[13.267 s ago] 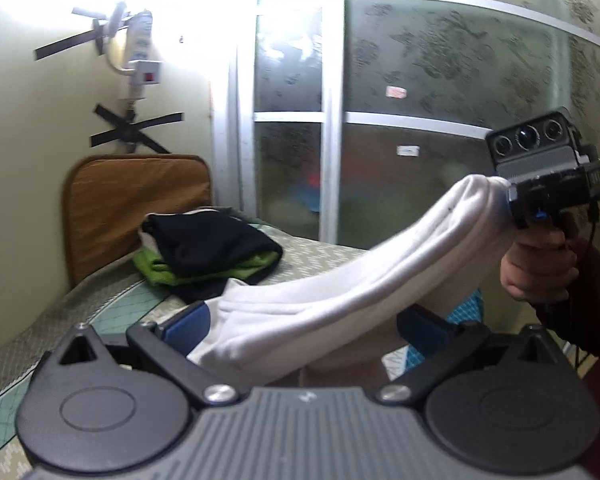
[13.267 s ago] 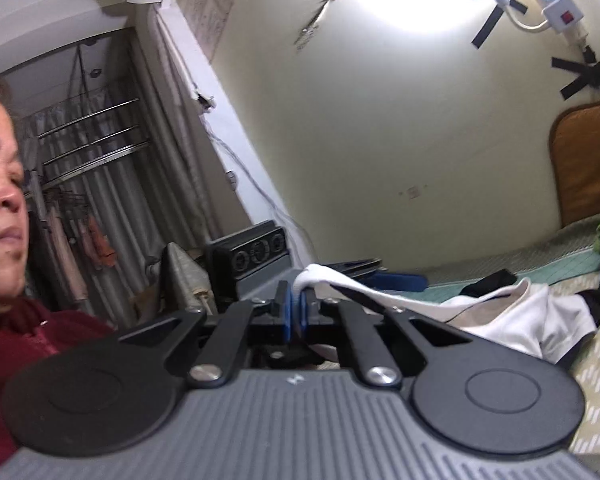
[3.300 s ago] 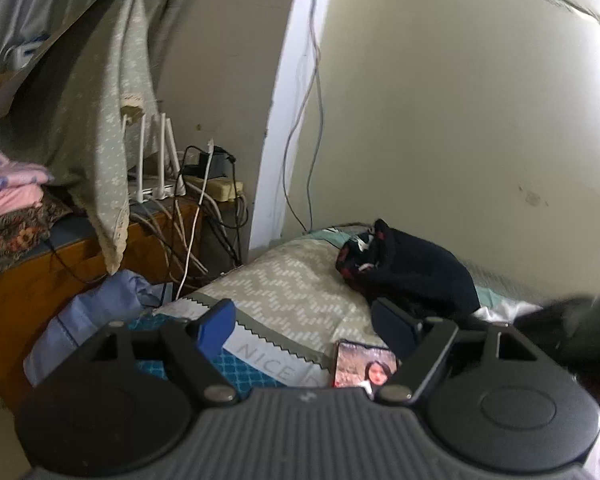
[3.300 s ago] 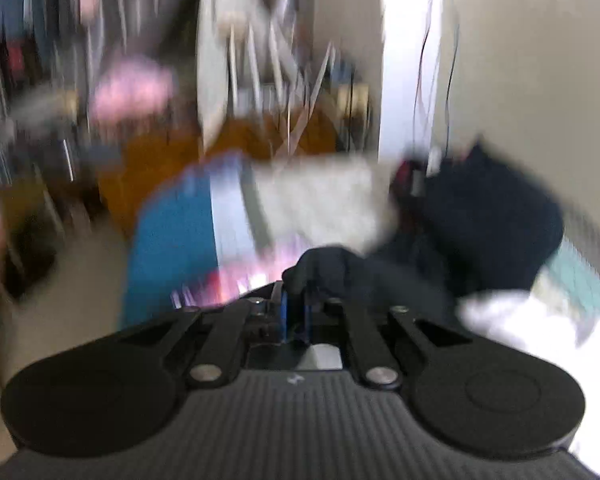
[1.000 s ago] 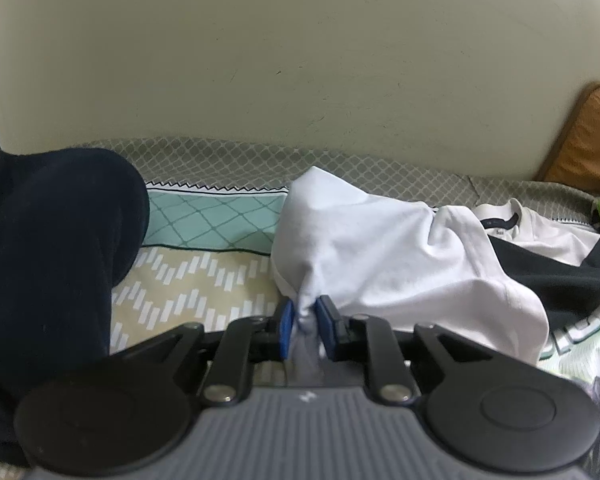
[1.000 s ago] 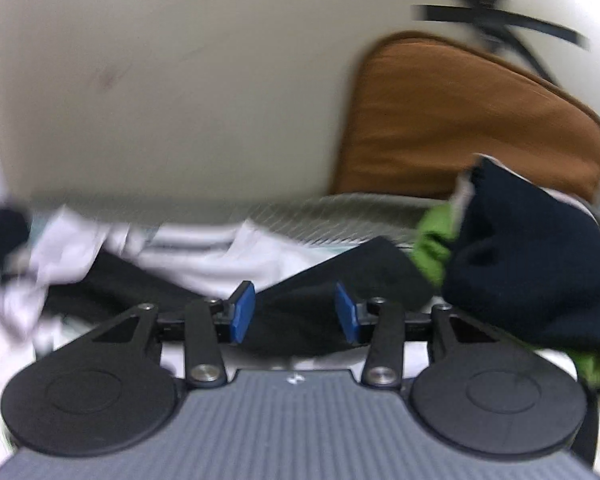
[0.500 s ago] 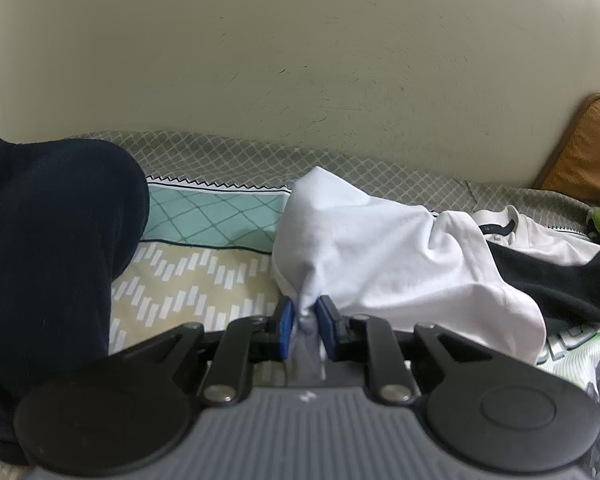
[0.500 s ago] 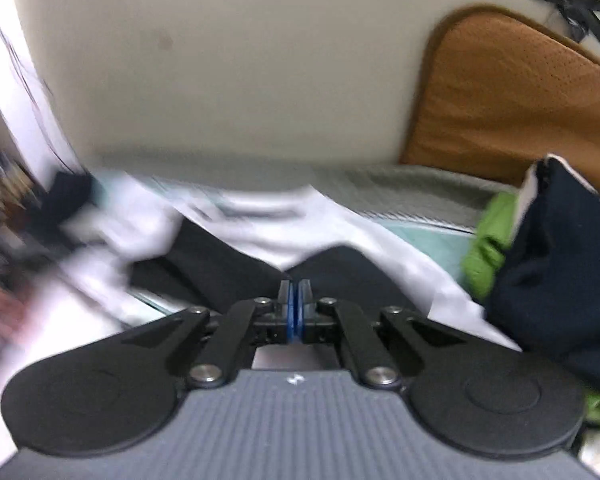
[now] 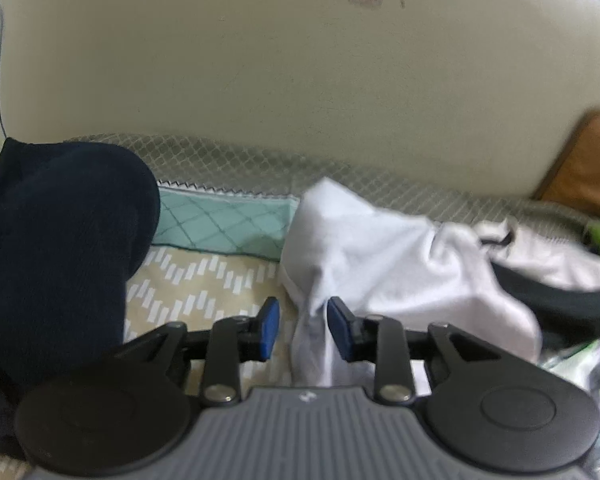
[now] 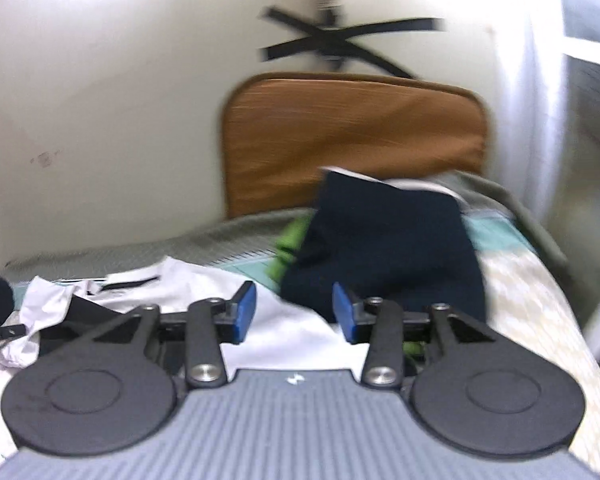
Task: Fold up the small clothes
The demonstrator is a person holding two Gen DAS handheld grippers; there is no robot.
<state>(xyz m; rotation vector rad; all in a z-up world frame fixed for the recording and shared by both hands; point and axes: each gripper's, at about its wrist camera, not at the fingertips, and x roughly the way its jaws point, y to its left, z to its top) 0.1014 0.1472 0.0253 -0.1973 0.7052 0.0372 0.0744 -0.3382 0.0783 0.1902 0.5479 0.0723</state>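
Between the left gripper (image 9: pixel 303 328) fingers, whose jaws have just been opening, a pinch of the white garment (image 9: pixel 384 268) hangs unclamped; it may slump and lose its fold line. At 9 o'clock a dark bundle (image 9: pixel 56 248) crowds it. Right gripper (image 10: pixel 294 312): half-open, empty, bed (image 10: pixel 524 292) edge at 3 o'clock.

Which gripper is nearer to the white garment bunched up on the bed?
Left. The left gripper has a fold of the white garment between its just-opened jaws. The right gripper hangs open nearer the dark folded pile, holding nothing.
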